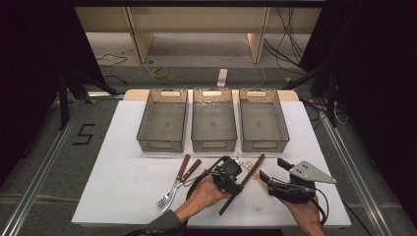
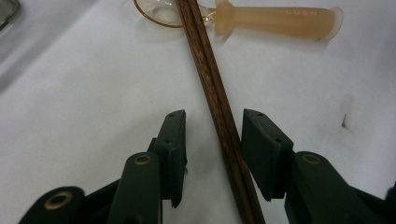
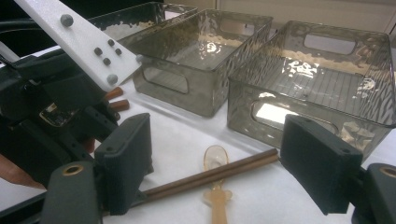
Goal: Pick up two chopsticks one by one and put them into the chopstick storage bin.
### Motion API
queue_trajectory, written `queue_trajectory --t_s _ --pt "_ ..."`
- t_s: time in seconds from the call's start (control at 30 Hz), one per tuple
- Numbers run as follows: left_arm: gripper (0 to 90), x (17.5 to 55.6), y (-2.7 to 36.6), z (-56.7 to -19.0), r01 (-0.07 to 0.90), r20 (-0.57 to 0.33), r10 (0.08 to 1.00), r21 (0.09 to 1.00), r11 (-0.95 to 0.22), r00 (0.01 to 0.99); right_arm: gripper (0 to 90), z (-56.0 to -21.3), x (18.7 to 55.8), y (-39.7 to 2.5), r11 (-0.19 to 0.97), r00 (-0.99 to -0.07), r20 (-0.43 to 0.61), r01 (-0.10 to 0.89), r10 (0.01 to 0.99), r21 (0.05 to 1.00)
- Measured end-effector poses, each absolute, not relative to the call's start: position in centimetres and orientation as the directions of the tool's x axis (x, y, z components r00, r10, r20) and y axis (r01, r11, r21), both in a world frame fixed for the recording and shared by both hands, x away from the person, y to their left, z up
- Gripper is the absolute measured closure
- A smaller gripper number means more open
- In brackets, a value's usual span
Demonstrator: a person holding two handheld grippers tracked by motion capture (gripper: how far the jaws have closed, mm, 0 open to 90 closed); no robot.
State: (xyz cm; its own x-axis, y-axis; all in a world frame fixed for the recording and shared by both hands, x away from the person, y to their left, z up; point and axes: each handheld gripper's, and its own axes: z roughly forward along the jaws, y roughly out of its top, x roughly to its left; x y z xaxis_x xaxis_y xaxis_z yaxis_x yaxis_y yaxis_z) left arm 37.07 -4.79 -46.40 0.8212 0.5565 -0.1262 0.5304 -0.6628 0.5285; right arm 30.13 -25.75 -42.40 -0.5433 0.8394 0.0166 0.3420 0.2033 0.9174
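Left gripper [image 2: 212,154] | jaws spread, straddling the chopsticks [image 2: 219,121] at centre frame so I can pinch both together | right gripper [image 3: 219,172] spread, idle lower right | spoon [image 2: 275,21] under the sticks, upper frame | bins [image 1: 212,123] empty above

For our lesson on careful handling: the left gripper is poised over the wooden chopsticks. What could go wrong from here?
1. The chopsticks lie nearer one jaw of the open left gripper, so closing may pinch one stick only or roll them apart.
2. They lie across the amber plastic spoon; lifting could drag or flip it.
3. The open right gripper sits close by over the same sticks and spoon, so the two grippers might collide.
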Motion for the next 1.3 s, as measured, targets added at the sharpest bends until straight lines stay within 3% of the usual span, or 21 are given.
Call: queue_trajectory --t_s 0.3,0.87,1.3 --pt "62.6 37.07 -4.80 -46.47 0.532 -0.144 0.545 0.521 -0.668 0.826 25.6 -42.39 30.15 -25.71 0.205 -0.545 0.015 0.341 0.838 0.917" --pt "76.8 37.03 -4.93 -46.80 0.527 -0.134 0.538 0.496 -0.690 0.832 25.6 -42.39 30.18 -25.77 0.207 -0.545 0.015 0.343 0.838 0.916" --pt "82.7 37.11 -4.89 -46.87 0.536 -0.132 0.553 0.502 -0.679 0.823 25.9 -42.40 30.17 -25.69 0.214 -0.548 0.010 0.344 0.836 0.914"
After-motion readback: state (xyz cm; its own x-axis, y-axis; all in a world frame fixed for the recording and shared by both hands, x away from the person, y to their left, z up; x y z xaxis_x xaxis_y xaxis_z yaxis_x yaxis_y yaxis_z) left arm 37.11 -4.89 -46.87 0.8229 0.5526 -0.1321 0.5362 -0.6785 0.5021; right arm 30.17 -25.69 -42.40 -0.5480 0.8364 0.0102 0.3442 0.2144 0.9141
